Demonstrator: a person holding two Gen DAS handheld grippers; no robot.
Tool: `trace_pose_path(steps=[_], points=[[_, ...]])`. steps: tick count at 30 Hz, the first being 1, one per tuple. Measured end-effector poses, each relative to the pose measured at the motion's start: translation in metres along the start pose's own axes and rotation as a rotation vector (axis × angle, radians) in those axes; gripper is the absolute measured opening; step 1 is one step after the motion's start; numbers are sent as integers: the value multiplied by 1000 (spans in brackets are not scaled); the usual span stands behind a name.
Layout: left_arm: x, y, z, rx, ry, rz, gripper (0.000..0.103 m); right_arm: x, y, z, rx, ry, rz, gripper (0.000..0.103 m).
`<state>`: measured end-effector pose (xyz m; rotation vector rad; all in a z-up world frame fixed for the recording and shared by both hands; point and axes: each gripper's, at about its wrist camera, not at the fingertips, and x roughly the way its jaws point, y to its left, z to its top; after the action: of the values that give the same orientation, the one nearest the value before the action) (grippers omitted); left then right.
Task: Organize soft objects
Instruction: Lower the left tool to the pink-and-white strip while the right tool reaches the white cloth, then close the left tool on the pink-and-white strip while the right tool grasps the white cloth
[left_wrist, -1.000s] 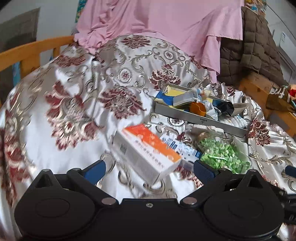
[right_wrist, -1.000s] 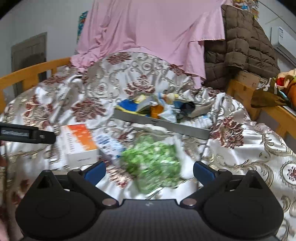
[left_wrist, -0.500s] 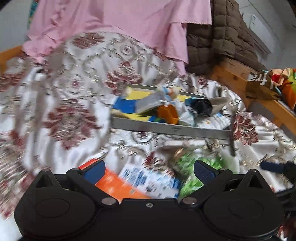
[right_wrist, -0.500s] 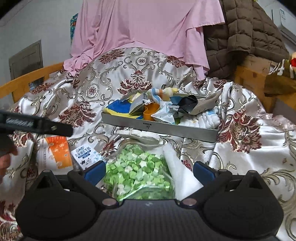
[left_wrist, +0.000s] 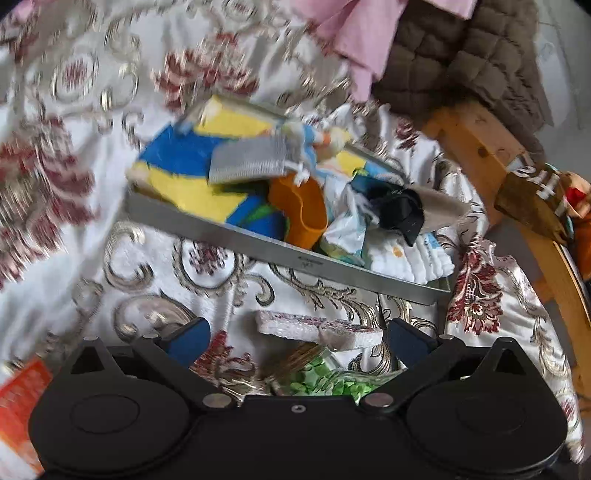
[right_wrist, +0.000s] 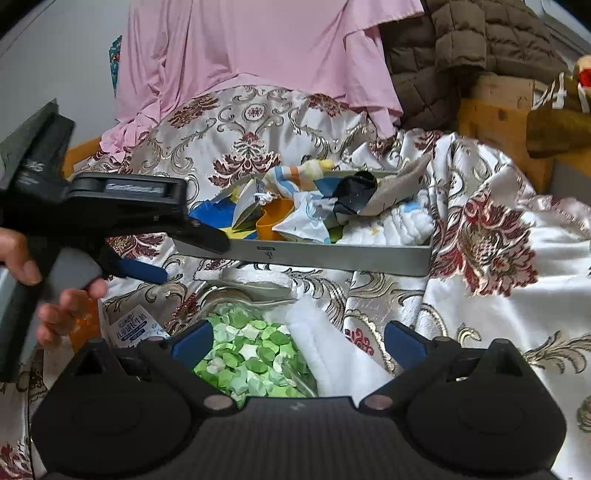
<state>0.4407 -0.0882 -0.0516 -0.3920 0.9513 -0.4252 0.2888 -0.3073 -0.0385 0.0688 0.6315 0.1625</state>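
Observation:
A grey metal tray (left_wrist: 280, 251) (right_wrist: 332, 254) lies on the floral satin cover, filled with soft things: blue-yellow cloth (left_wrist: 192, 177), an orange piece (left_wrist: 306, 210), a black item (left_wrist: 399, 210), white padded cloth (left_wrist: 410, 258). A clear bag of green paper stars (right_wrist: 251, 354) (left_wrist: 317, 384) lies in front of it, between my right gripper's fingers. My right gripper (right_wrist: 297, 341) is open over the bag. My left gripper (left_wrist: 295, 338) is open and empty, above a white sponge pad (left_wrist: 317, 328); it shows from the side in the right wrist view (right_wrist: 192, 247).
An orange-white box (left_wrist: 18, 398) and a small blue-white packet (right_wrist: 133, 328) lie left of the bag. White cloth (right_wrist: 332, 350) lies beside the bag. Pink sheet (right_wrist: 258, 55) and brown quilted jacket (right_wrist: 461, 55) hang behind. A wooden frame (left_wrist: 476, 147) runs at right.
My left gripper swung right and forward toward the tray; the orange box slid out to its left edge. My right gripper moved closer over the green star bag. Both stayed open.

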Motion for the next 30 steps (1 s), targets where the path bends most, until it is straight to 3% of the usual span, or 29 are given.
trace_pose_path(steps=[10,15,24,28,30], points=[[40,17,2,-222,135,-74,98,9,-4,-1,30,27,21,90],[46,23,3,-328,134,-107,95,10,-7,-1,53,31,35,88],[53,22,4,-399,138,-105,68,12,-12,-2,119,40,74,83],[55,27,2,-427,130,-93,47,14,-13,-3,148,52,114,77],[57,30,2,-454,126,-99,42,15,-13,-4,155,56,129,76]])
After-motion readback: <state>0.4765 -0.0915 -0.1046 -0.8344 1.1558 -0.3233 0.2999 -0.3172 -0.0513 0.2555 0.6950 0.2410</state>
